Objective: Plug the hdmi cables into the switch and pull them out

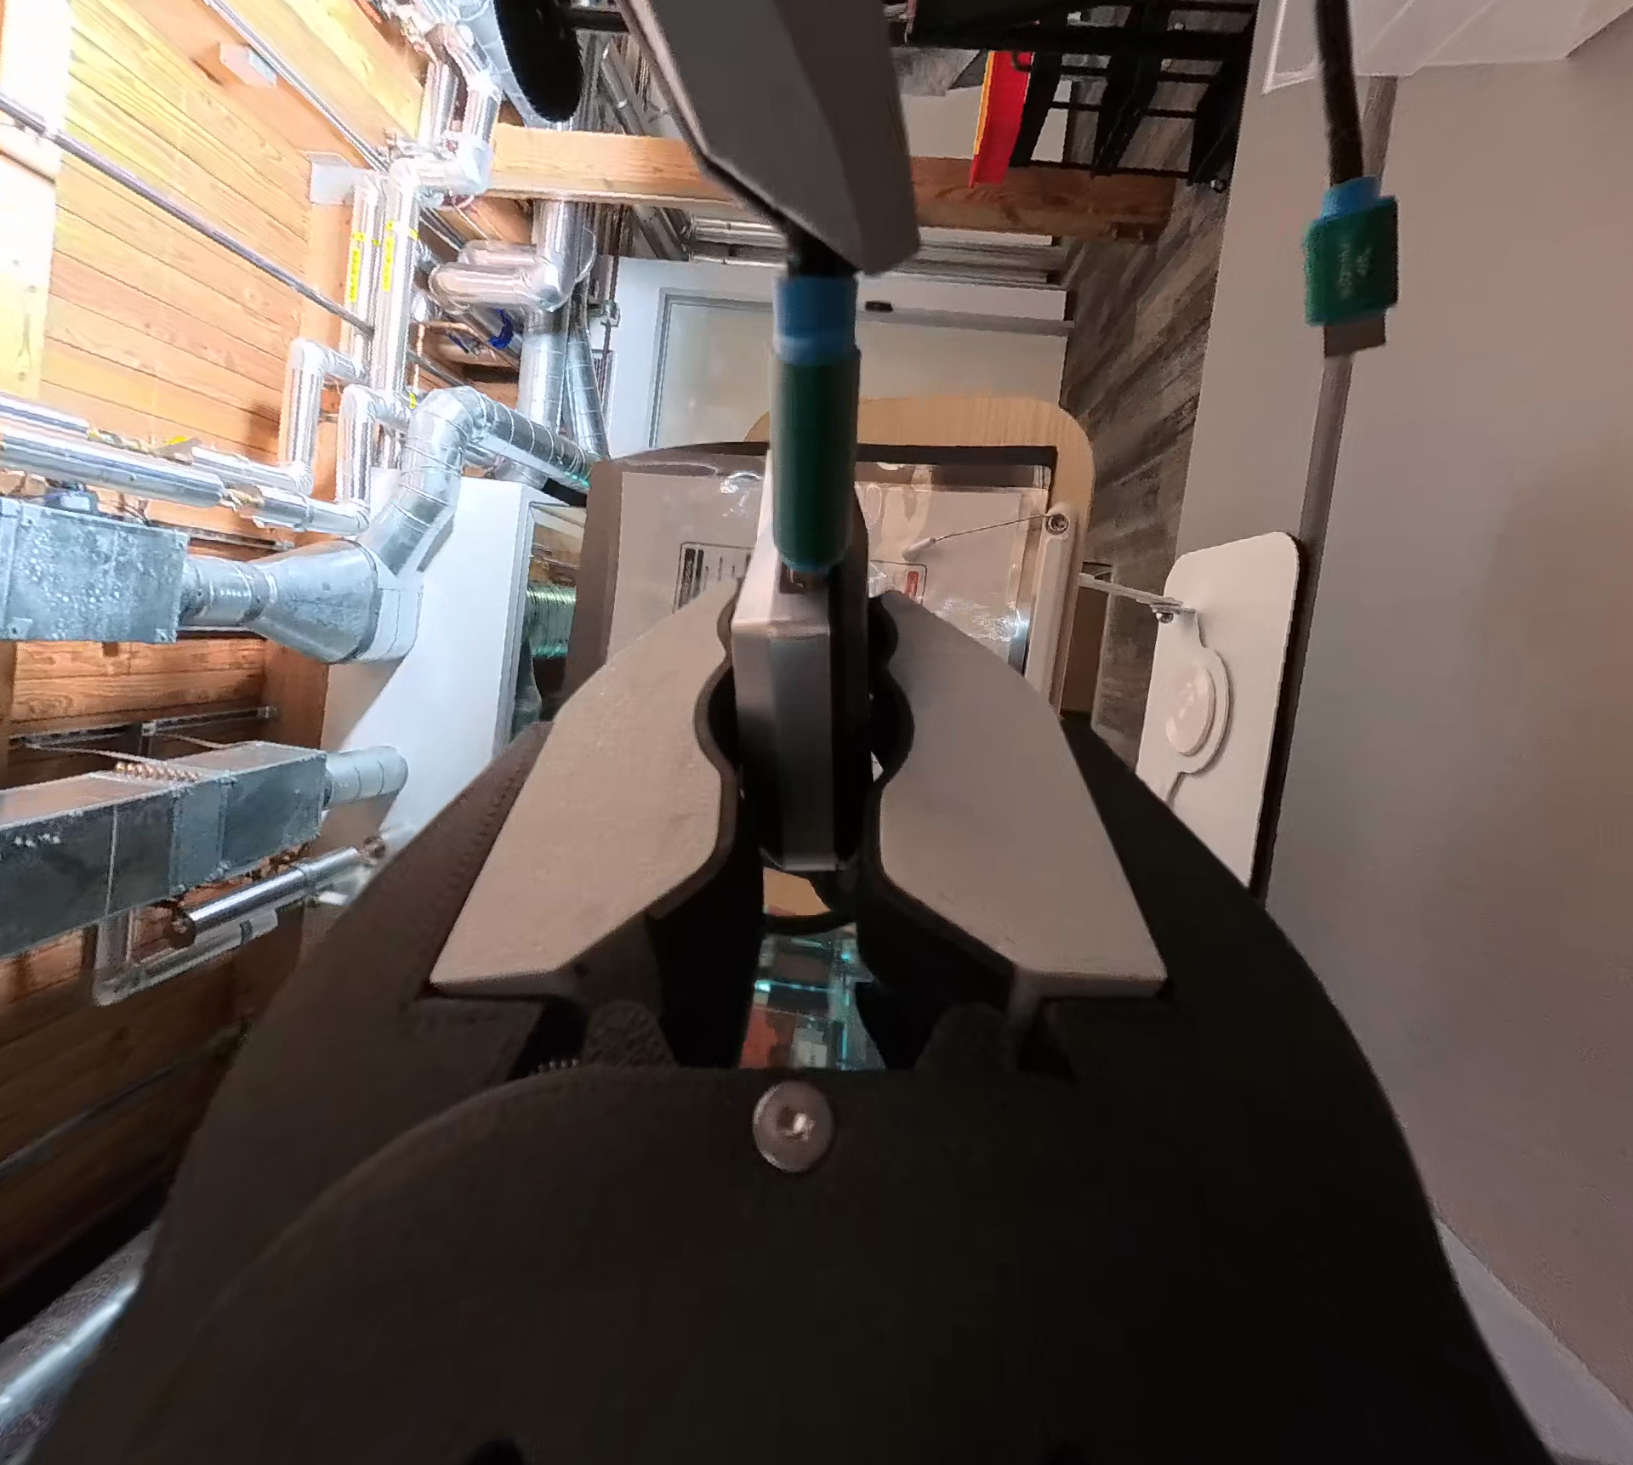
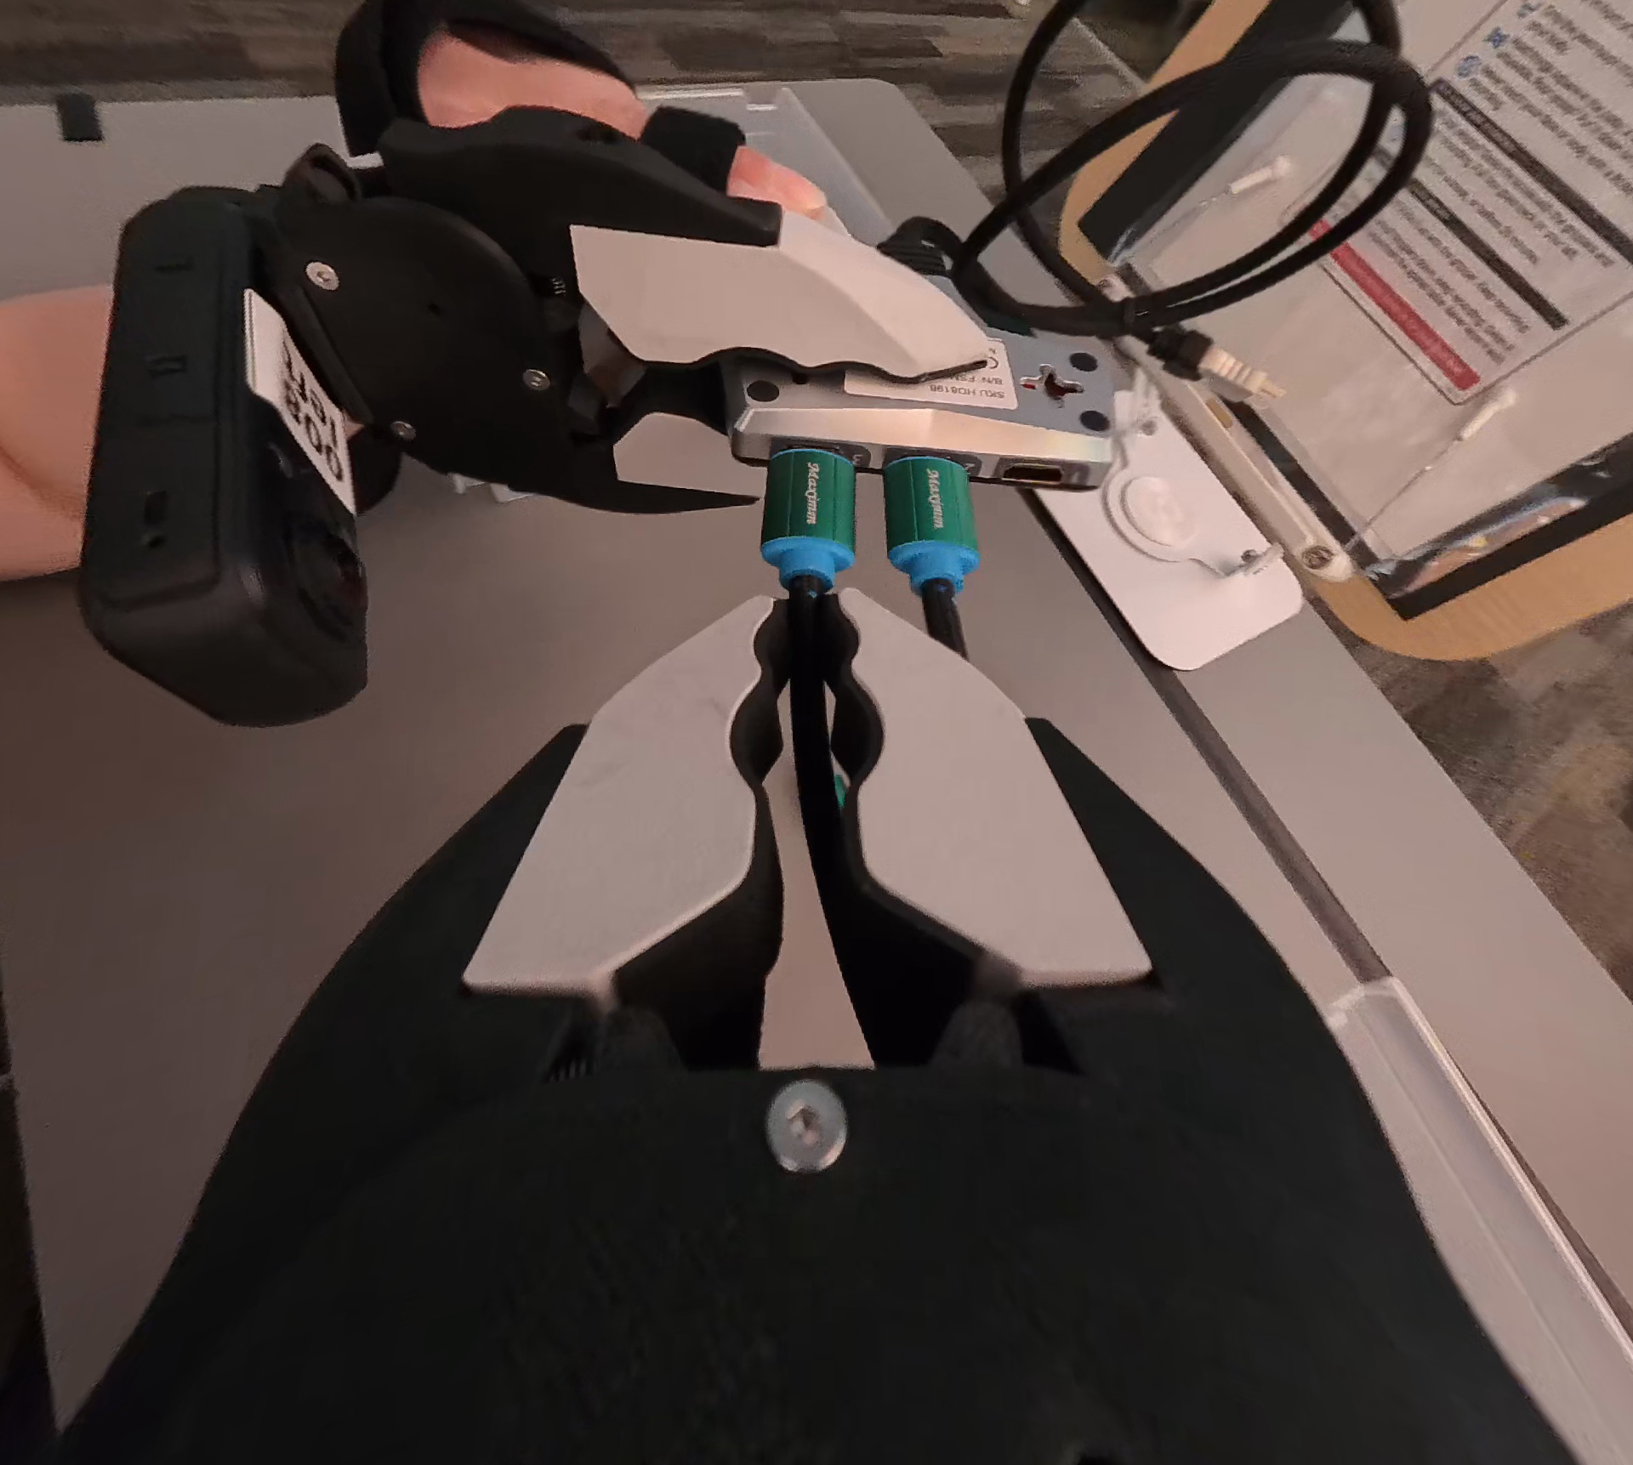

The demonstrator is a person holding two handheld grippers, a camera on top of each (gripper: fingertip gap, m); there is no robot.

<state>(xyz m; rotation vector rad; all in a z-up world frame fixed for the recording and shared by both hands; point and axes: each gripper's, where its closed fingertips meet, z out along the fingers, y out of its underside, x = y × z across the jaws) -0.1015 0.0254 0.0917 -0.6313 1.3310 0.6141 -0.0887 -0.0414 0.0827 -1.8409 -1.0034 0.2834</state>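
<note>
The silver switch (image 2: 928, 398) is held above the grey table (image 2: 265, 804). My left gripper (image 2: 884, 411) is shut on one end of it, and in the left wrist view the left gripper (image 1: 800, 610) clamps the switch (image 1: 782, 716) edge-on. Two green HDMI plugs (image 2: 800, 504) (image 2: 928, 508) sit in adjacent ports, and a third port (image 2: 1029, 475) is empty. My right gripper (image 2: 808, 603) is shut on the black cable (image 2: 808, 716) just behind the left plug. The left wrist view shows one plug (image 1: 813, 451) in the switch and a right finger (image 1: 795, 97) above it.
A third green plug (image 1: 1350, 256) with a bare metal tip lies loose on the table. A coiled black cable (image 2: 1219, 124) trails from the switch's far side. A white plate (image 2: 1175, 539) and a clear sign holder (image 2: 1414, 362) stand at the table's right edge.
</note>
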